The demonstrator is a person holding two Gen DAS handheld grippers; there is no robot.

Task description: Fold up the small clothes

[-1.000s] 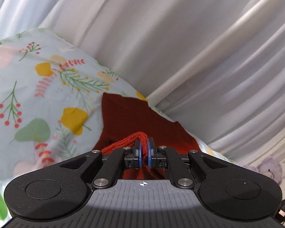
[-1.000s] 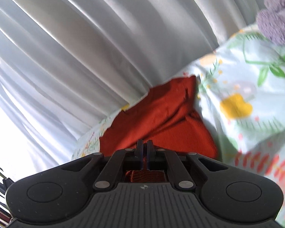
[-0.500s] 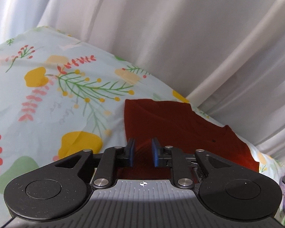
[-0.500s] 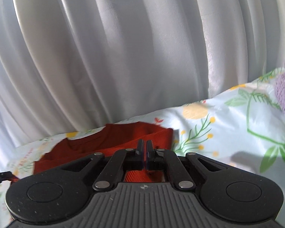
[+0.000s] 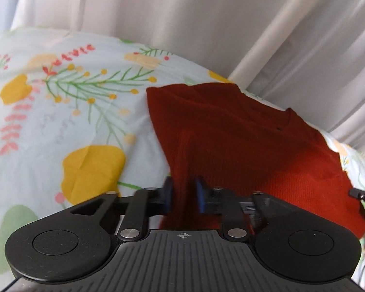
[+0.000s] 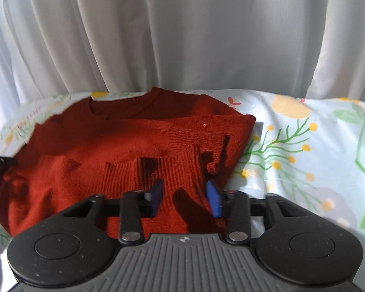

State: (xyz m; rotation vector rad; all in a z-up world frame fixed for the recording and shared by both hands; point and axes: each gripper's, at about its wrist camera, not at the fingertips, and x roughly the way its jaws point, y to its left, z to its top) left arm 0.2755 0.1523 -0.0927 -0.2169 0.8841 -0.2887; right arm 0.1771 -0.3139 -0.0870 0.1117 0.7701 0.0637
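The rust-red ribbed knit sweater [image 6: 124, 150] lies on the floral bedsheet [image 5: 60, 112] near the white curtain [image 6: 182, 31]. Left hand-held gripper [image 5: 184, 196] is open around a ridge of knit; right hand-held gripper [image 6: 185, 198], just opening, stands parted over cloth. Soft, light, floppy: pinch hem corners.

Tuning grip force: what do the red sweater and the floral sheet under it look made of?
Red sweater: looks like a soft knit, matte; ribbed rows show near the hem. Fibre cannot be told.
Floral sheet: looks like thin smooth woven cloth, faint sheen, printed pattern, with sharp creases showing.
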